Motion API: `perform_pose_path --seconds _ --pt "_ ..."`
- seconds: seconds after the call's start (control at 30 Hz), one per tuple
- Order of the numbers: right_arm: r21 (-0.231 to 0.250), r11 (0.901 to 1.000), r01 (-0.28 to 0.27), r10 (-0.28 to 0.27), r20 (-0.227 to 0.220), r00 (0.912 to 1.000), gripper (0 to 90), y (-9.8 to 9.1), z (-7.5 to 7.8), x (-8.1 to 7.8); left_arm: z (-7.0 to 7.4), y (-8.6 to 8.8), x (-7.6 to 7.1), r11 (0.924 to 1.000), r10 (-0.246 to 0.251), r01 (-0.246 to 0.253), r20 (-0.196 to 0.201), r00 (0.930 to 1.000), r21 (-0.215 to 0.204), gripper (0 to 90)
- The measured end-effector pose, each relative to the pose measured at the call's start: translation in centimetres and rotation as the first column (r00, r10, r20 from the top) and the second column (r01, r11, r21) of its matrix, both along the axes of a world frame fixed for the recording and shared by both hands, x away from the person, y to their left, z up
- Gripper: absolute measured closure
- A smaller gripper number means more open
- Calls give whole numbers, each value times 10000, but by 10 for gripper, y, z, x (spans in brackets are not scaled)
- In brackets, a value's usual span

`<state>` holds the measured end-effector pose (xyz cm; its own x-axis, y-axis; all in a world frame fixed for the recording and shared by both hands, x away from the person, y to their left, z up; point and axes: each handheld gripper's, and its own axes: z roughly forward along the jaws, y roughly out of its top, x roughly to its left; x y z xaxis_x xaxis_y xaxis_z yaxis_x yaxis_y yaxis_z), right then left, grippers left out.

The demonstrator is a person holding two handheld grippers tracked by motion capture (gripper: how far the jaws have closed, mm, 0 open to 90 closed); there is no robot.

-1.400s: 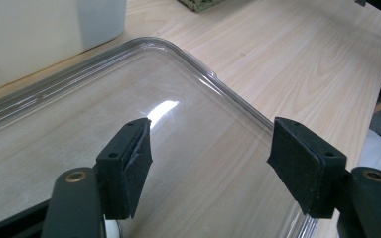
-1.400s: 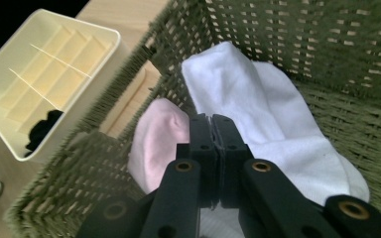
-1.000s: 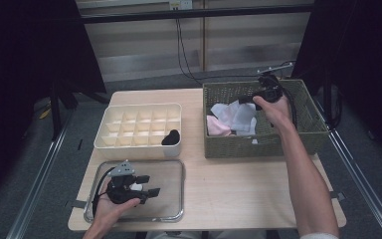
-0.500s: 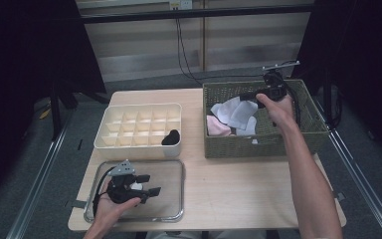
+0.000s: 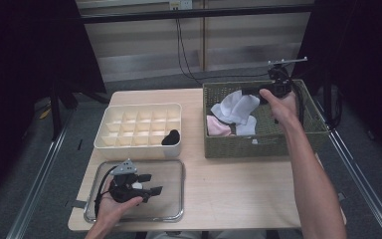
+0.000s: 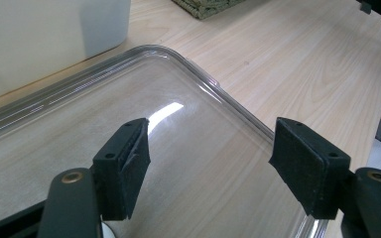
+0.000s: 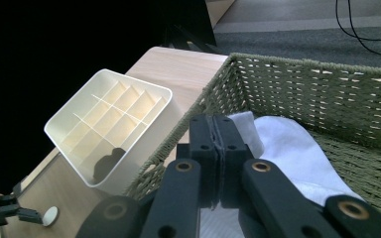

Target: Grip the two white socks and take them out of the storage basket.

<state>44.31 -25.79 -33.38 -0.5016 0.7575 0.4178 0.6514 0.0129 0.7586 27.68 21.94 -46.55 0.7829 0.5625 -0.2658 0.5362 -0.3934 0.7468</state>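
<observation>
My right gripper [image 5: 247, 92] hovers over the green wicker basket [image 5: 258, 145], jaws shut pad to pad [image 7: 217, 131]. A white sock [image 5: 236, 107] rises from the pile to its tips and seems pinched by an edge; the same white sock [image 7: 292, 144] spreads just behind the jaws. A pink sock [image 5: 218, 127] lies beneath it in the basket. My left gripper [image 5: 149, 183] rests over the clear tray [image 5: 176, 164], jaws wide open [image 6: 211, 168] with nothing between them above the bare tray [image 6: 218, 84].
A cream divided organizer box [image 5: 139, 124] stands left of the basket, with a black rolled sock [image 5: 171, 137] in its near right cell. From the right gripper view the box [image 7: 109, 119] lies beyond the basket wall [image 7: 327, 94]. Bare wood lies in front of the basket.
My right hand has risen a little over the basket, and the white sock has lifted with it. The left hand has stayed in place on the tray.
</observation>
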Motion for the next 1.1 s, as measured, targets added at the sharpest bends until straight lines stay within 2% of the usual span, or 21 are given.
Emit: perform_pose_path --seconds 0.27,0.67,0.9,1.03,1.1 --pt "101 9999 -13 11 197 9998 888 -3 9 -6 0 -1 0 10000 -10 10 31 10000 63 309" --pt "365 9993 -82 58 663 9978 888 -3 23 -21 0 -7 3 9999 36 -36 -30 10000 -168 308" --pt "535 9982 -260 207 965 9951 888 -3 31 -29 -1 -20 6 9999 -102 103 -96 9999 115 278" --pt "550 9981 -284 230 968 9950 888 -3 32 -33 2 -25 9 9996 -149 149 -24 9999 226 263" --pt "613 9974 -381 316 1041 9941 888 -2 34 -34 3 -26 10 9997 -8 0 306 9995 243 268"
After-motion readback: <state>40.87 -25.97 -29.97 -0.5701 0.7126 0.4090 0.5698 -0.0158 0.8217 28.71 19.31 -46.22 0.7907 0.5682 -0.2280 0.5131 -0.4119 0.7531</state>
